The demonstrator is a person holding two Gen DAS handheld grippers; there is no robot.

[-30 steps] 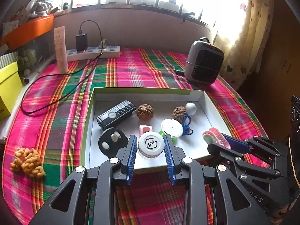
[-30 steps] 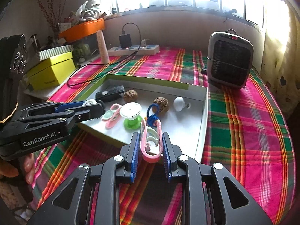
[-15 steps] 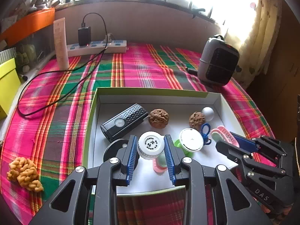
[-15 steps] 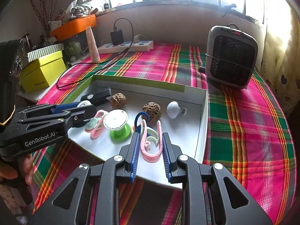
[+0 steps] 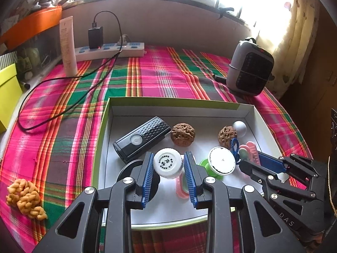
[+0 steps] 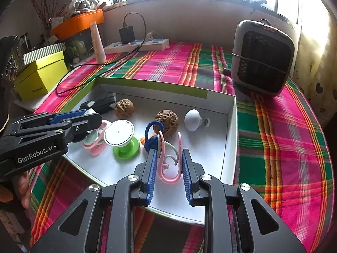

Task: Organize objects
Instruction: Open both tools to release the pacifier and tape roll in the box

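A white tray with a green rim (image 5: pixel 174 101) lies on the plaid cloth. My left gripper (image 5: pixel 168 158) hovers over its near left part, shut on a small white round-capped jar (image 5: pixel 167 165). My right gripper (image 6: pixel 170 154) hangs over the tray's near right part, shut on a pink clip (image 6: pixel 169 181). Inside the tray lie a black remote-like box (image 5: pixel 143 138), two walnuts (image 5: pixel 182 134) (image 5: pixel 227 133), a white knob (image 5: pixel 239 127), a white disc on a green base (image 5: pixel 221 163), a blue loop (image 5: pixel 234 145) and another pink clip (image 5: pixel 182 189).
A grey heater (image 5: pixel 250 73) stands at the back right. A power strip (image 5: pixel 109 50) with a charger and a trailing black cable lies at the back, beside an upright tube (image 5: pixel 67 46). A yellow box (image 5: pixel 8 88) sits far left, a twisted golden snack (image 5: pixel 25 198) near left.
Both grippers have come forward from the tray's near edge to above its floor, each still gripping its load. The things in the tray have stayed put.
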